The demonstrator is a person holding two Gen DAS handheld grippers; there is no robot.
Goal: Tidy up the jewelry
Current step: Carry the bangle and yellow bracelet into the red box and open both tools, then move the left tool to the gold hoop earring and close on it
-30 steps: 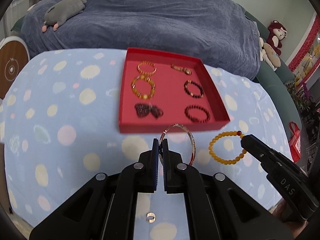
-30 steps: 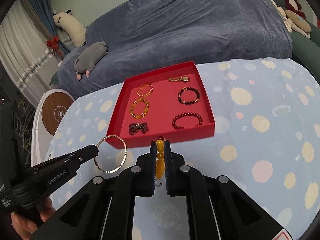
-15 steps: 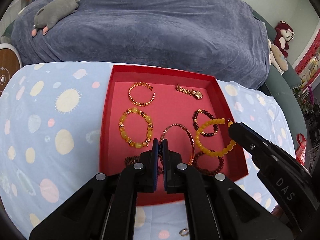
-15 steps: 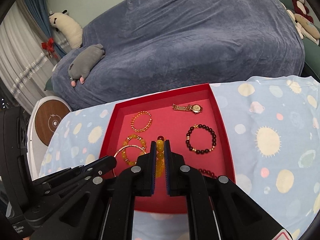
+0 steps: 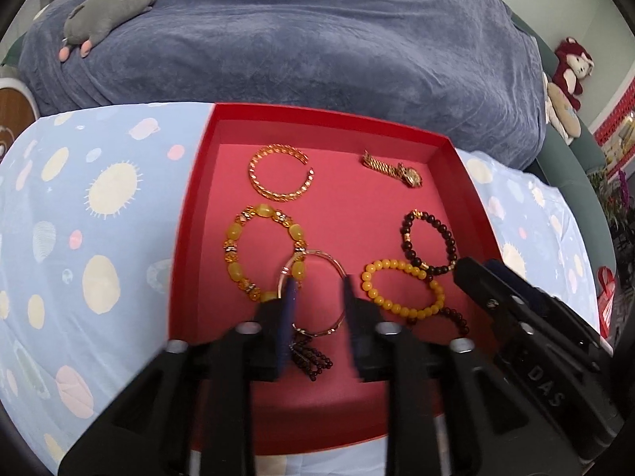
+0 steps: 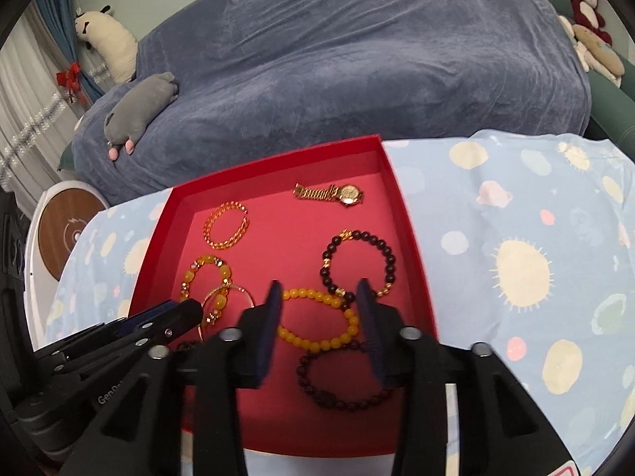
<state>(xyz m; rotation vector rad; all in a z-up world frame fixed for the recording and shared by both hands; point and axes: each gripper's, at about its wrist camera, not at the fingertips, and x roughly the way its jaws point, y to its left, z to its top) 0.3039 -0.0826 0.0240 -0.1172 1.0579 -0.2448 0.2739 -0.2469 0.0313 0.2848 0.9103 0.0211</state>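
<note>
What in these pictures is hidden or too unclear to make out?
- Left wrist view: the dark bead cluster is partly behind the left tool; its shape is unclear.
- Right wrist view: the thin metal bangle is partly covered by the left tool.
- Both views: the gold watch is too small to read.
- The red tray has its near edge behind the tools.

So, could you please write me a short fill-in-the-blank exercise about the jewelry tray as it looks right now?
1. All the jewelry lies inside a shallow ____ tray.
2. The gold watch lies in the tray's far ____ corner.
3. The thin metal bangle overlaps the chunky ____ bead bracelet.
4. The right gripper has just been opening, and its jaws stand ____ around the yellow bead bracelet.

Missing words: red; right; amber; open
</note>
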